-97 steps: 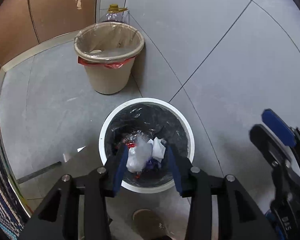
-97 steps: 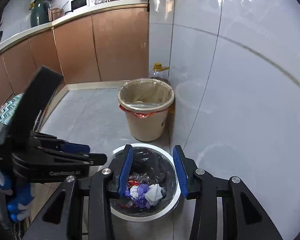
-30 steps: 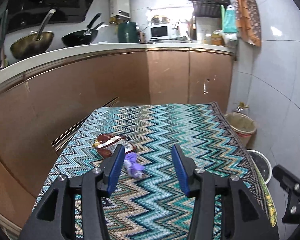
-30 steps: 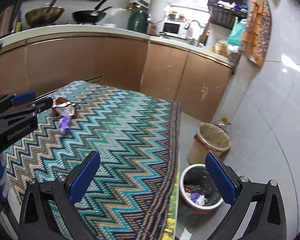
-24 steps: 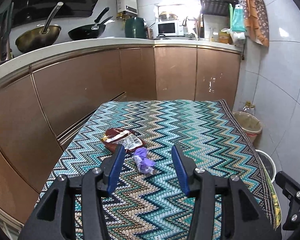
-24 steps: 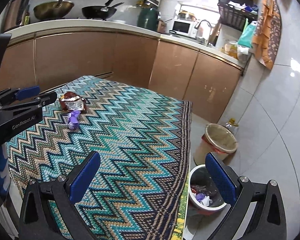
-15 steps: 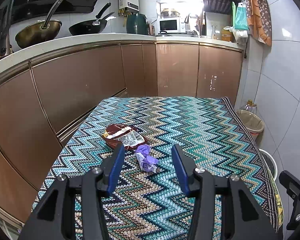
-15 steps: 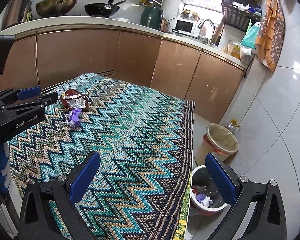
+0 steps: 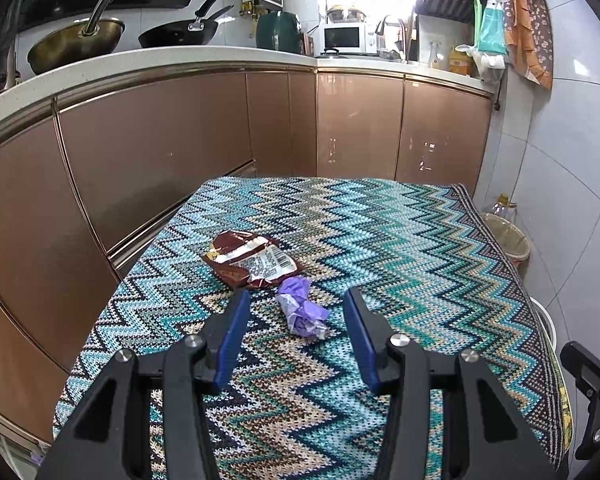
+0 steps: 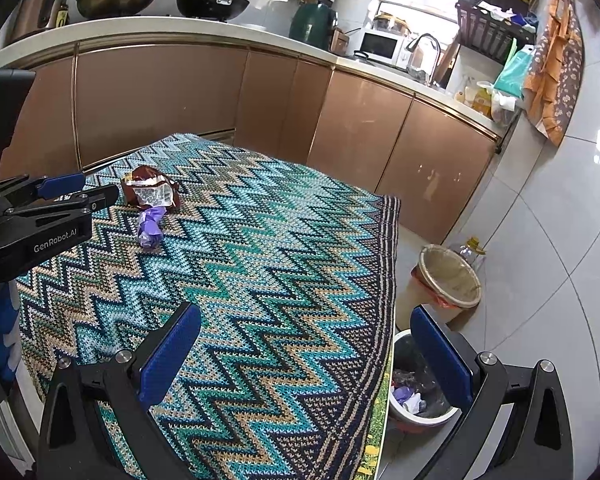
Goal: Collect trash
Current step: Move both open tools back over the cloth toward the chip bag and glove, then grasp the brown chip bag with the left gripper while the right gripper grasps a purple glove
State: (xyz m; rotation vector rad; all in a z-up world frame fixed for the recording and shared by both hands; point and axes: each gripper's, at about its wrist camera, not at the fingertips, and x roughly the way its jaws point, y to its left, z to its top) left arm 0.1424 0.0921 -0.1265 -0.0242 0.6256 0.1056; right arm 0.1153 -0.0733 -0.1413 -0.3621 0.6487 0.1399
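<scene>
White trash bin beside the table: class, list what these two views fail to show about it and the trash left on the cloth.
- White bin: contents partly hidden by the right gripper finger; left view shows only a rim sliver.
- Brown wrapper: label print too small.
- Purple wrapper: underside hidden.
- Left gripper: height above the cloth unclear.

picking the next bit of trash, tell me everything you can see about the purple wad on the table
The purple wad is a crumpled, elongated twist of thin lilac wrapper or film with paler, whitish folds. It lies loose on the zigzag tablecloth, its far end beside or just touching the brown snack wrapper. The left hand-held gripper is open, fingers either side of it; contact isn't evident.
</scene>
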